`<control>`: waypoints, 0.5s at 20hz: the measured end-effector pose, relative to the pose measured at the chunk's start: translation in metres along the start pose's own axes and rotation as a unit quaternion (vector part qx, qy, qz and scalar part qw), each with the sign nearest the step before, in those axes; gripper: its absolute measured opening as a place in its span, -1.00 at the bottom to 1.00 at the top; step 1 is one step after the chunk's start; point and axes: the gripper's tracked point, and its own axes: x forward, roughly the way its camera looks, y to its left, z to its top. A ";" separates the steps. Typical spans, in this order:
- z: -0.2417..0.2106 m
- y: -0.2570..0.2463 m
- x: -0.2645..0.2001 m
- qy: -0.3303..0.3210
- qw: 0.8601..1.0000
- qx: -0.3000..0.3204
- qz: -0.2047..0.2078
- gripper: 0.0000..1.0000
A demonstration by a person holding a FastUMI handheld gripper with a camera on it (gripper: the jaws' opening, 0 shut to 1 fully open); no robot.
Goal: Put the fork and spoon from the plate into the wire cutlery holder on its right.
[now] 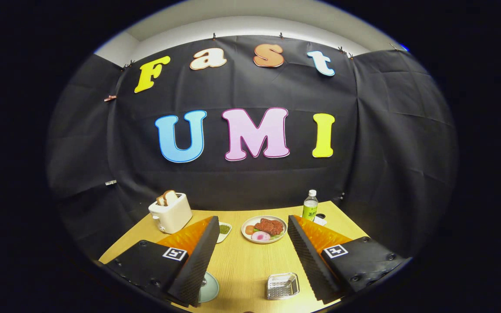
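Between the two fingers (198, 261) of the gripper (250, 261), a light wood-grain table (246, 265) is seen, and the jaws are held wide apart with nothing gripped; their inner faces are ribbed, and a square black-and-white marker is carried on each finger body. Low between the fingers, nearer the right one, the wire cutlery holder (282, 286) is seen: a small, shiny, rectangular metal mesh basket with rounded corners, standing on the bare table. To its left, a pale teal plate (209, 288) is partly hidden behind the left finger; a fork or spoon on it cannot be made out. Beyond the fingers, a round white dish (264, 229) is laid with dark red sliced food, a pink-and-white piece and some green. A small white saucer (224, 230) with a green heap is placed just beside the left fingertip. Farther left, a cream toaster (170, 212) with two slices of bread standing in its slots is set. Near the right fingertip, a clear bottle (310, 205) with a white cap and a green label is stood; its writing is too small to be read.
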 end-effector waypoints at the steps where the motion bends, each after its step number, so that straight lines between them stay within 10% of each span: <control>1: -0.004 0.002 -0.001 0.003 1.000 0.003 0.002 0.95; 10: -0.105 0.058 0.001 0.153 0.986 -0.007 0.063 0.96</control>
